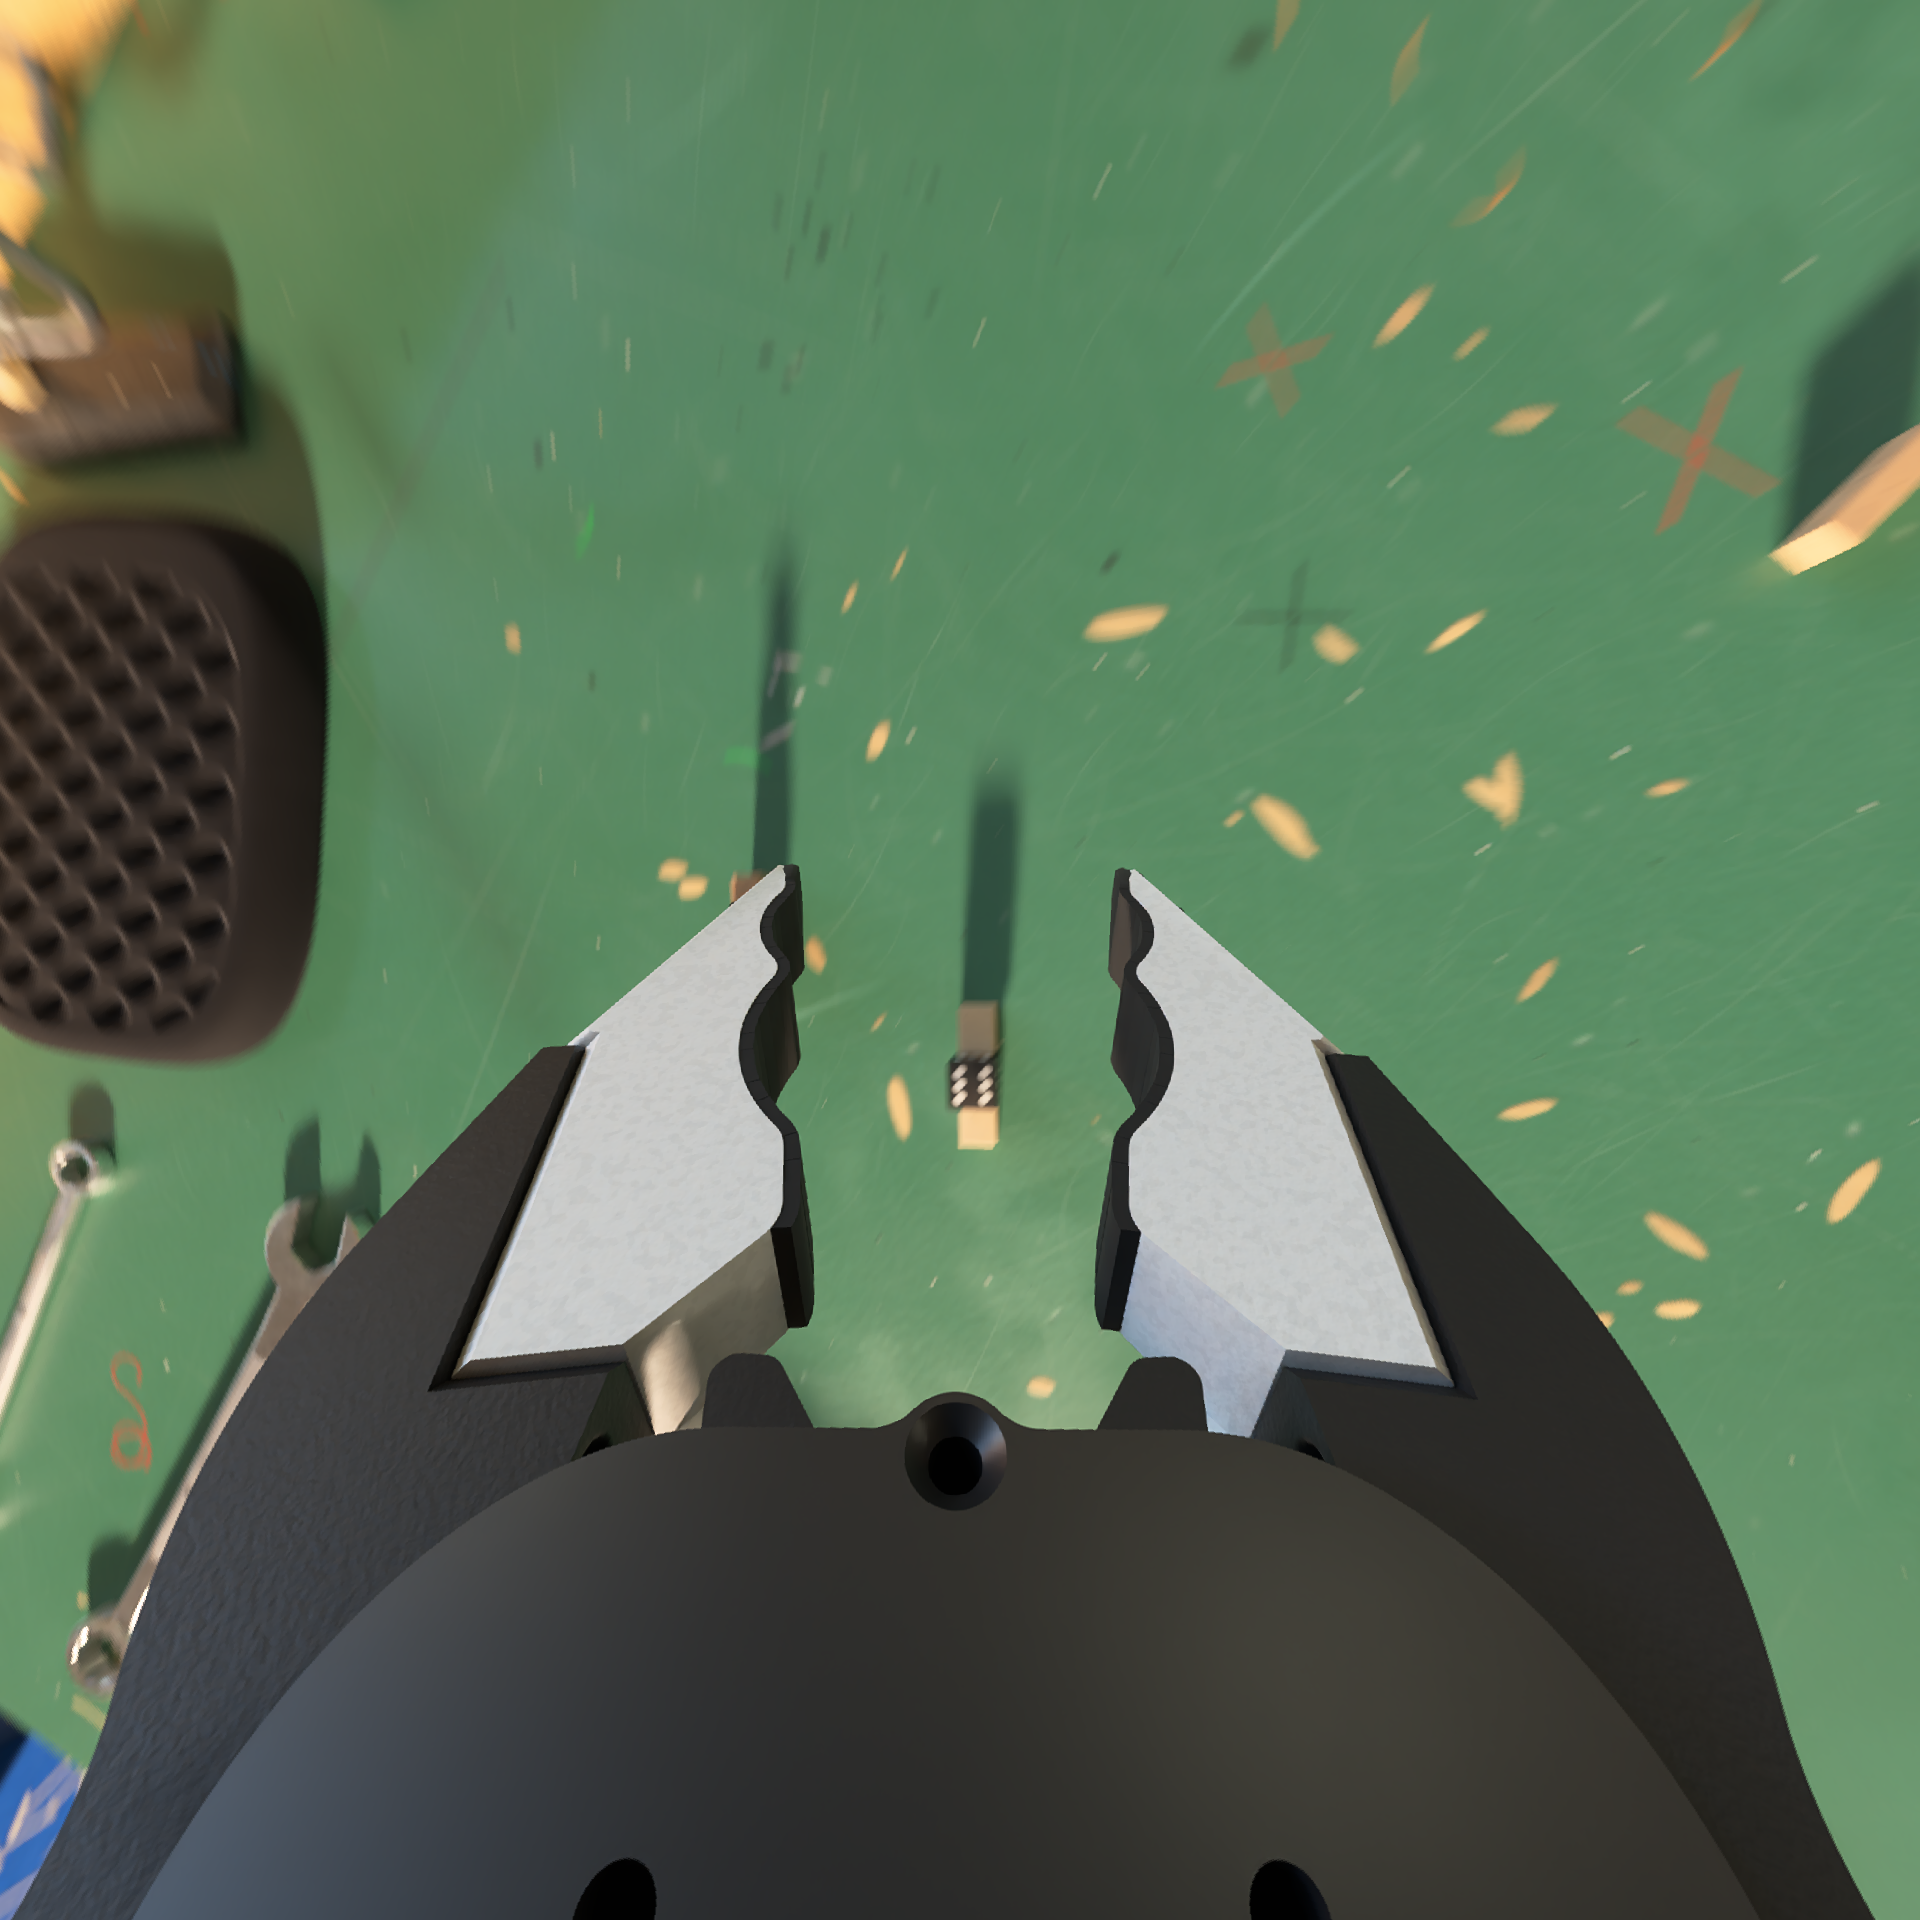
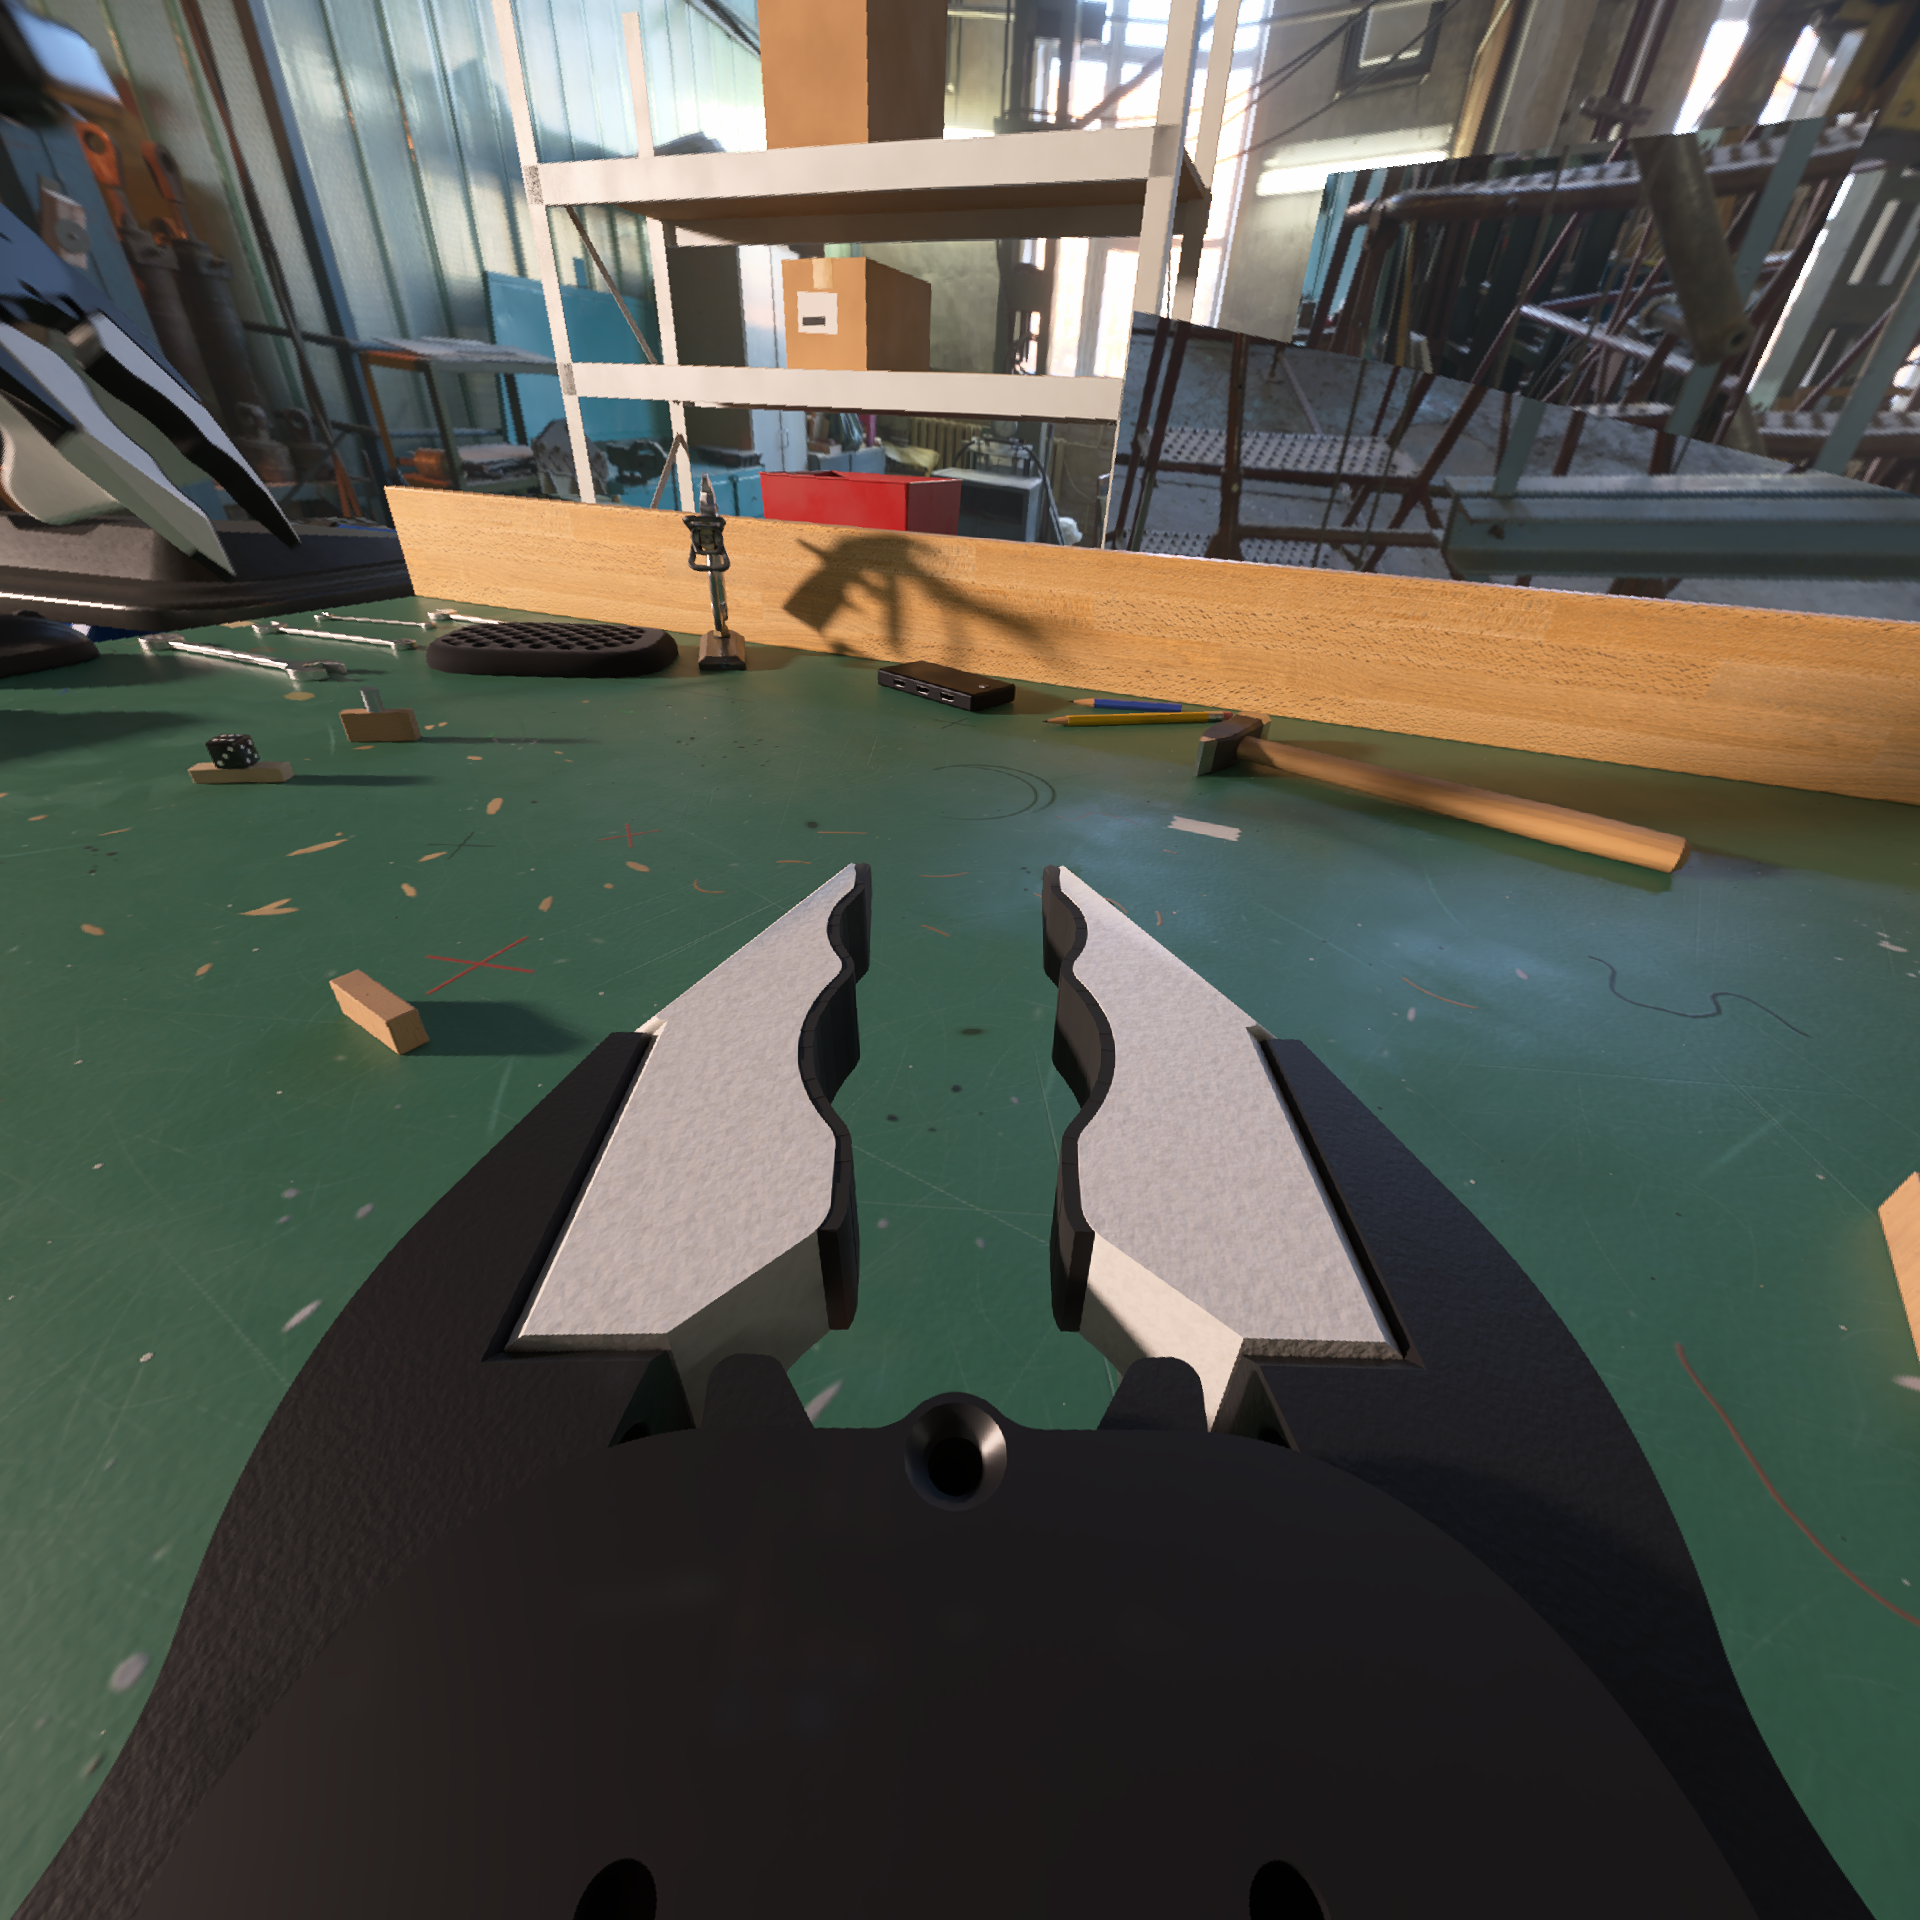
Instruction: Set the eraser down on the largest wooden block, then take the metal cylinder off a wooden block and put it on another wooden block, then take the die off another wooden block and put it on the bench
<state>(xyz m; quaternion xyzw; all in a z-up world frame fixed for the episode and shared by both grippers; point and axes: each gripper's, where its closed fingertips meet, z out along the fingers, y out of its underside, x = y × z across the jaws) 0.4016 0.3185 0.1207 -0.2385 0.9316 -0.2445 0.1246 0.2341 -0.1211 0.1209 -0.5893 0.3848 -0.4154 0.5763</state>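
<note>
A black die [image 1: 974, 1081] sits on a small flat wooden block [image 1: 978, 1127] on the green bench [image 1: 1351, 987]. My left gripper [image 1: 956, 883] is open and empty, well above the die, which shows between its fingers. A second wooden block [image 1: 743, 885] peeks out beside the left fingertip. In the right wrist view the die [image 2: 231, 750] is on its block [image 2: 241, 773], and a small metal cylinder [image 2: 369, 698] stands on another block [image 2: 379, 724]. A bare block [image 2: 379, 1010] lies nearer. My right gripper [image 2: 956, 878] is open and empty above the bench. I see no eraser.
A black perforated pad [image 2: 551, 649], wrenches [image 2: 239, 655], a toggle clamp [image 2: 712, 592], a black hub [image 2: 945, 686], pencils [image 2: 1132, 712] and a hammer [image 2: 1455, 800] lie along the wooden back board [image 2: 1351, 644]. A wooden piece [image 2: 1907, 1278] shows at the right edge.
</note>
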